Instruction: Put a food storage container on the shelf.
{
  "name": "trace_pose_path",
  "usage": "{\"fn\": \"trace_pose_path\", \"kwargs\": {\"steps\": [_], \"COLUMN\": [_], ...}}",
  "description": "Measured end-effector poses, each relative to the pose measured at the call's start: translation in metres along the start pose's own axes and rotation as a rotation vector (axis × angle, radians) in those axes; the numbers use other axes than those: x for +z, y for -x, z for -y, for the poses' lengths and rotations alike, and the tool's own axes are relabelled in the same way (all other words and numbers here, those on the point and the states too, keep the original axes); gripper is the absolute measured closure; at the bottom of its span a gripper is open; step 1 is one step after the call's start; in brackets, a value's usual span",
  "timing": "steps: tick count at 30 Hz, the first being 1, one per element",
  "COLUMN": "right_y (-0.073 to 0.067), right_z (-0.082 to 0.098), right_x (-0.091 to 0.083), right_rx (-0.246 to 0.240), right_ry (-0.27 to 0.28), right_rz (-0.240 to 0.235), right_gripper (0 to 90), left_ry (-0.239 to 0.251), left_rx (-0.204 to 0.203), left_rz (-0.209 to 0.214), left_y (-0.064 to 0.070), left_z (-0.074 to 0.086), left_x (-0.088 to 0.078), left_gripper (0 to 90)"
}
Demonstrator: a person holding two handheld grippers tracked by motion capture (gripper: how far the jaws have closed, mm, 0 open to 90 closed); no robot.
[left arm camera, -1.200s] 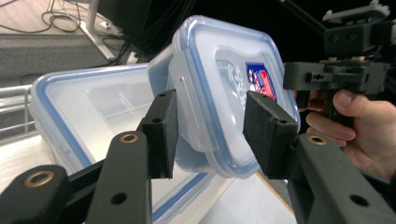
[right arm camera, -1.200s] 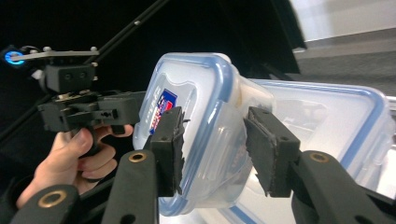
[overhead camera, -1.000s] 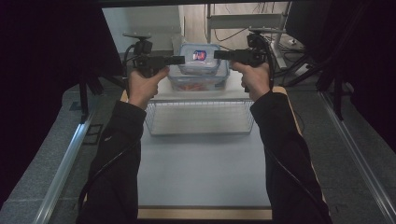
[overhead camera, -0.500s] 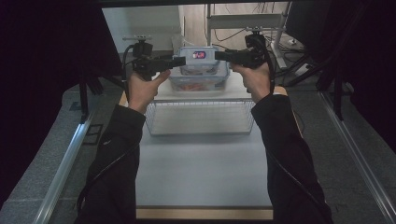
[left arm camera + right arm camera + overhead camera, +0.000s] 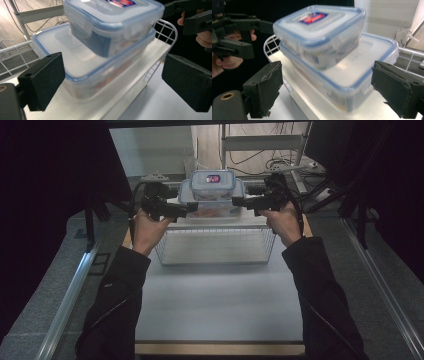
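Observation:
A small clear container with a blue-rimmed lid and a red-blue label (image 5: 212, 182) (image 5: 112, 22) (image 5: 319, 30) rests on top of a larger clear container (image 5: 212, 207) (image 5: 82, 67) (image 5: 352, 75). My left gripper (image 5: 187, 209) (image 5: 115, 82) is at the stack's left side and my right gripper (image 5: 239, 200) (image 5: 327, 90) at its right. Both are open and their jaws have just been opening. The pads stand apart from the containers' walls and press on nothing.
A white wire basket (image 5: 215, 245) stands on the white table (image 5: 215, 305) just in front of the stack, and its rim (image 5: 167, 27) curves round the larger container. Shelving and cables (image 5: 260, 150) lie behind. Dark curtains flank both sides.
Both grippers opened their jaws and drew back a little toward me and downward. The small container stays on the larger one.

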State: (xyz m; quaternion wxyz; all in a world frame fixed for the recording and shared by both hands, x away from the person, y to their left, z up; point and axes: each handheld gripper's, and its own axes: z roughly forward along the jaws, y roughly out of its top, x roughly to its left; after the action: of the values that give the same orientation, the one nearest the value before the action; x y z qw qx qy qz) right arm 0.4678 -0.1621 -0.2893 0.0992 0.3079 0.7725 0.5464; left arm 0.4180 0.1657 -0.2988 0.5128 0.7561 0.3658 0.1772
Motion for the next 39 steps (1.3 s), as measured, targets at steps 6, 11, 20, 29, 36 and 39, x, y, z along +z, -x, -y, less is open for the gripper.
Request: {"fn": "trace_pose_path", "kwargs": {"steps": [6, 11, 20, 29, 36, 39], "right_y": [-0.007, -0.016, -0.028, -0.035, -0.044, -0.046], "right_z": [0.011, 0.019, 0.040, 0.065, 0.095, 0.107], "right_x": [-0.008, -0.014, -0.021, -0.022, -0.015, -0.015], "right_rx": [-0.028, -0.045, -0.060, -0.065, -0.118, -0.143], "right_ry": [0.013, 0.011, 0.004, -0.015, -0.049, -0.055], "right_rz": [0.004, 0.004, -0.001, 0.016, 0.030, 0.024], "right_gripper": [6.7, 6.3, 6.2, 6.3, 5.1, 4.4], "left_ry": [0.005, 0.005, 0.014, 0.025, 0.006, -0.005], "left_rx": [0.028, 0.050, 0.070, 0.063, 0.066, 0.078], "left_rz": [0.012, 0.017, 0.028, 0.076, 0.078, 0.066], "left_y": [0.009, 0.018, 0.032, 0.041, 0.046, 0.047], "left_z": [0.010, 0.020, 0.044, 0.079, 0.112, 0.123], "left_x": [-0.005, -0.010, -0.020, -0.027, -0.024, -0.022], "left_gripper": [4.4, 4.3, 3.9, 4.2, 4.5, 4.4]}}
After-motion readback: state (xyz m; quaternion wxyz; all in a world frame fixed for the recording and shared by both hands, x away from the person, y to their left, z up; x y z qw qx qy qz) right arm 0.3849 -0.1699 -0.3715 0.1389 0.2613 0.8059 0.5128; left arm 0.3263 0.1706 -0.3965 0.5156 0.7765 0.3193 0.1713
